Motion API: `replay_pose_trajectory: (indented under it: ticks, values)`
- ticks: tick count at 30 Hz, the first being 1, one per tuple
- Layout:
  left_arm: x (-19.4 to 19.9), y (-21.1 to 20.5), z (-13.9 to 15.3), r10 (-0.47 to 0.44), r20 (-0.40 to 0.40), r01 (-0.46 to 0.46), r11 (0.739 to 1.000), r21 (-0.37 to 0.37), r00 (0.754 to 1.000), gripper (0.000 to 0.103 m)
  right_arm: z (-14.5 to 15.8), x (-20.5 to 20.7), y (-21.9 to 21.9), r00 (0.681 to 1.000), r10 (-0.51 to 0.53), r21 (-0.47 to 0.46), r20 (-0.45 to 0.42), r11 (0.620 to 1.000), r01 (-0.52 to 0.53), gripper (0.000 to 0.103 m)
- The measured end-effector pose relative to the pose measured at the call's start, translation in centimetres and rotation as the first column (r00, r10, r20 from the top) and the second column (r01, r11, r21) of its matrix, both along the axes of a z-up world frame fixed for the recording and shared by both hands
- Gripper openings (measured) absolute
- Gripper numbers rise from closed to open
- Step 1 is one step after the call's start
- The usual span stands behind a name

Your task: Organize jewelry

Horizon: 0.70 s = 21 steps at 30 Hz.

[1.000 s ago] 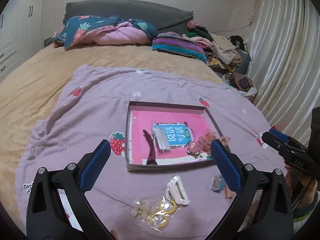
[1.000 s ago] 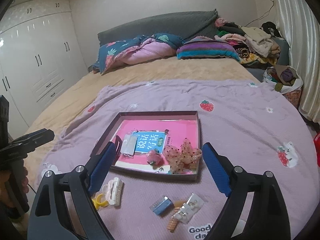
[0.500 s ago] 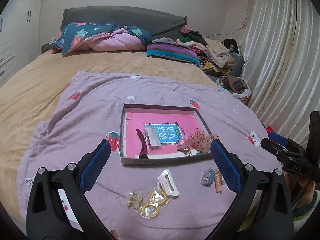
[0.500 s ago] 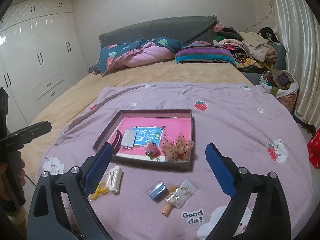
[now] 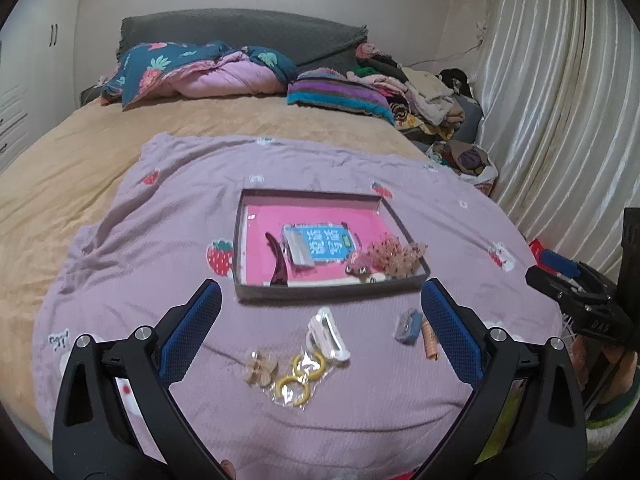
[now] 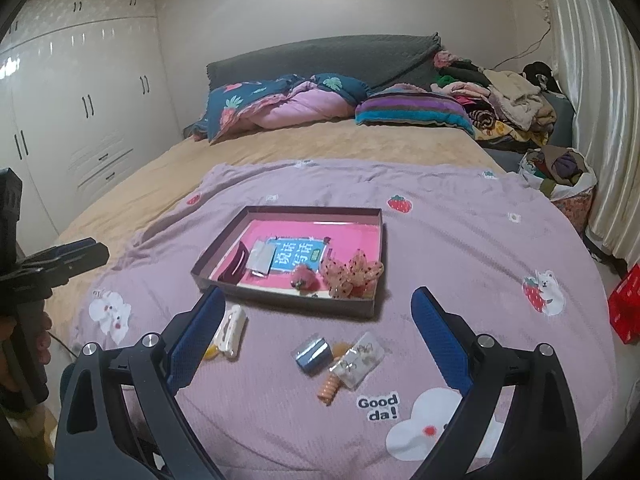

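Both grippers pulled back from the tray (image 5: pixel 332 293), left gripper (image 5: pixel 320 308) and right gripper (image 6: pixel 316 312) wide open, empty. Risk: the flat earring bag (image 6: pixel 356 360) on the soft blanket (image 6: pixel 460 240) slips the pinch, or fabric gets caught.

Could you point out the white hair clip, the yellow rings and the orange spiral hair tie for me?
white hair clip (image 5: pixel 329 333), left wrist view, middle of its body.
yellow rings (image 5: pixel 297 376), left wrist view, inside their clear bag.
orange spiral hair tie (image 6: pixel 329 389), right wrist view, middle coils.

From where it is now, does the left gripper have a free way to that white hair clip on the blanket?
Probably yes. The left gripper hangs open, jaws wide, with the white hair clip lying uncovered between them; only the bag of yellow rings lies beside it.
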<state>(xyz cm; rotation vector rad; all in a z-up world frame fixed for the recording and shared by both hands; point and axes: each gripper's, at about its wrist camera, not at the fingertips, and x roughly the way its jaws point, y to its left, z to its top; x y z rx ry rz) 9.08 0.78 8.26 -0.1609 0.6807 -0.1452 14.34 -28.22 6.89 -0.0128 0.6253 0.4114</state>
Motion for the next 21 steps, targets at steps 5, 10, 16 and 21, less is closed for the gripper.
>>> replay_pose_trajectory:
  ticks: [5, 10, 16, 21]
  values:
    - [-0.4, -0.2, -1.5, -0.005, -0.037, 0.005, 1.000, 0.012, 0.999, 0.093, -1.1, -0.7, -0.1, 1.000, 0.007, -0.009, -0.020, 1.000, -0.007, 0.093]
    - [-0.6, -0.6, -3.1, -0.008, -0.077, 0.010, 1.000, 0.028, 0.997, 0.093, -2.1, -1.1, -0.1, 0.999, 0.020, -0.017, -0.042, 1.000, -0.021, 0.093]
    - [-1.1, -1.5, -4.7, -0.032, -0.112, 0.036, 0.999, 0.039, 0.993, 0.093, -3.5, -1.5, -0.2, 0.997, 0.030, -0.033, -0.070, 0.999, -0.032, 0.093]
    - [-1.5, -2.2, -6.3, -0.057, -0.152, 0.066, 0.996, 0.053, 0.987, 0.093, -4.6, -1.8, -0.4, 0.995, 0.033, -0.048, -0.092, 0.998, -0.037, 0.093]
